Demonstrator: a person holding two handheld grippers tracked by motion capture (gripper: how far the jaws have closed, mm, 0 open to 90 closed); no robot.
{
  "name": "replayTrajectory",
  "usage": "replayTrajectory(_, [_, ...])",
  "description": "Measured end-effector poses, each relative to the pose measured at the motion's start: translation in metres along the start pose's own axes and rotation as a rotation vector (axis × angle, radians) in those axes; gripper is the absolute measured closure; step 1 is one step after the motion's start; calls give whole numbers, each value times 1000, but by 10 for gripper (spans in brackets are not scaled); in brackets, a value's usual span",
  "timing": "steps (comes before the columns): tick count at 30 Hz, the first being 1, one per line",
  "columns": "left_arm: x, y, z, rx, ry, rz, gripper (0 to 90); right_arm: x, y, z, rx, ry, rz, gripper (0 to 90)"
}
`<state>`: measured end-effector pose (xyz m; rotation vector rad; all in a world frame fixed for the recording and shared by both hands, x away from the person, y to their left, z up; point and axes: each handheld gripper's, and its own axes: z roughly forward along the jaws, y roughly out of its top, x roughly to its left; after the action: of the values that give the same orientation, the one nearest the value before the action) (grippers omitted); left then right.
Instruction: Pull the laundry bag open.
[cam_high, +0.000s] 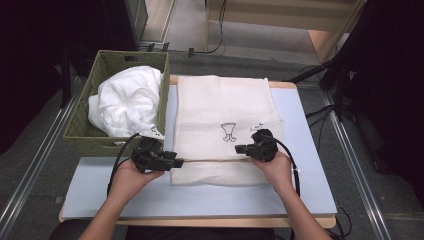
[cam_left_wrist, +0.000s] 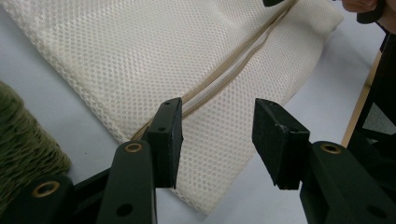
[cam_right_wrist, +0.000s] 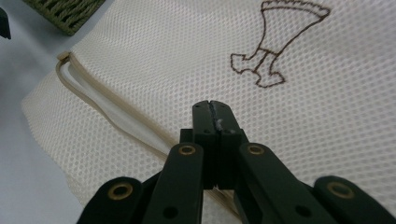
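A cream mesh laundry bag (cam_high: 225, 110) lies flat on the pale blue table top (cam_high: 300, 190), with a small brown stitched figure (cam_high: 229, 131) on it. A tan zipper (cam_high: 215, 161) runs across the bag near its front edge. My left gripper (cam_high: 176, 161) is at the bag's left edge; in the left gripper view it (cam_left_wrist: 217, 126) stands open over the mesh, one pad beside the zipper's end (cam_left_wrist: 154, 123). My right gripper (cam_high: 240, 148) rests on the zipper farther right. In the right gripper view it (cam_right_wrist: 216, 112) is shut, a small pale zipper pull pinched between the pads. The zipper (cam_right_wrist: 107, 102) gapes beyond it.
A green woven basket (cam_high: 82, 131) holding a bundled white cloth (cam_high: 127, 102) stands at the table's left, close behind my left gripper. Bare table lies in front of the bag and to its right. Cables and dark stands line the floor at the right.
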<state>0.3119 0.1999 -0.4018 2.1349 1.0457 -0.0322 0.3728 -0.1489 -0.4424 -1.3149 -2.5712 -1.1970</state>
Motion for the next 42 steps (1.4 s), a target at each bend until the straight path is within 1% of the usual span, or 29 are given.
replayTrajectory(2, [0,-1,0,0,2,-2,538,1,0,6,22,9,-7,900])
replayTrajectory(3, [0,-1,0,0,2,-2,538,1,0,6,22,9,-7,900])
replayTrajectory(4, [0,-2,-1,1,1,-2,538,4,-1,12,40,25,-21,900])
replayTrajectory(5, [0,-2,-1,1,1,-2,537,4,-1,12,40,25,-21,900])
replayTrajectory(6, [0,-2,-1,-1,0,-2,537,6,-1,15,53,29,-26,900])
replayTrajectory(7, [0,-2,-1,2,2,-2,536,8,-2,18,64,31,-39,900])
replayTrajectory(9, [0,-3,-1,3,3,-1,536,12,-2,21,78,48,-49,900])
replayTrajectory(10, [0,-3,-1,3,4,0,536,14,-2,23,75,53,-55,900])
replayTrajectory(11, [0,-3,-1,2,4,-2,536,17,-3,23,81,68,-58,900])
replayTrajectory(12, [0,-3,-1,2,4,-2,536,17,-3,23,81,68,-58,900])
replayTrajectory(13, [0,-3,-1,1,4,-2,536,20,-5,24,83,78,-64,900])
replayTrajectory(17, [1,-3,0,4,1,-3,534,25,-9,23,91,87,-77,900])
replayTrajectory(18, [1,-3,0,6,1,-2,534,27,-11,24,102,82,-78,900])
replayTrajectory(19, [1,-3,0,6,0,-1,534,28,-12,25,111,78,-89,900])
replayTrajectory(20, [1,-3,0,6,0,-1,534,28,-12,25,111,78,-89,900])
replayTrajectory(24, [1,-3,1,7,2,-3,534,30,-14,31,125,46,-113,900])
replayTrajectory(27, [1,-3,1,7,2,-4,533,28,-13,33,113,33,-118,900])
replayTrajectory(29, [1,-3,1,7,1,-5,533,25,-12,36,105,0,-122,900])
replayTrajectory(31, [1,-4,2,9,2,-8,533,22,-11,37,87,5,-122,870])
replayTrajectory(33, [1,-4,2,11,1,-8,532,21,-10,37,78,9,-125,809])
replayTrajectory(34, [1,-4,2,11,1,-8,532,21,-10,37,78,9,-125,809])
replayTrajectory(35, [1,-4,2,12,0,-7,532,21,-10,37,66,8,-142,749])
replayTrajectory(36, [1,-4,2,12,0,-7,532,22,-10,37,61,-5,-147,705])
replayTrajectory(37, [1,-4,2,13,1,-6,532,22,-10,37,61,-5,-147,705])
replayTrajectory(39, [1,-4,2,12,0,-7,531,23,-10,36,55,-10,-165,646])
replayTrajectory(40, [1,-4,2,11,1,-8,531,24,-10,35,49,-26,-171,601])
replayTrajectory(41, [1,-4,2,11,2,-8,530,24,-9,35,48,-33,-172,592])
replayTrajectory(42, [1,-4,2,12,3,-7,529,24,-9,34,52,-28,-168,583])
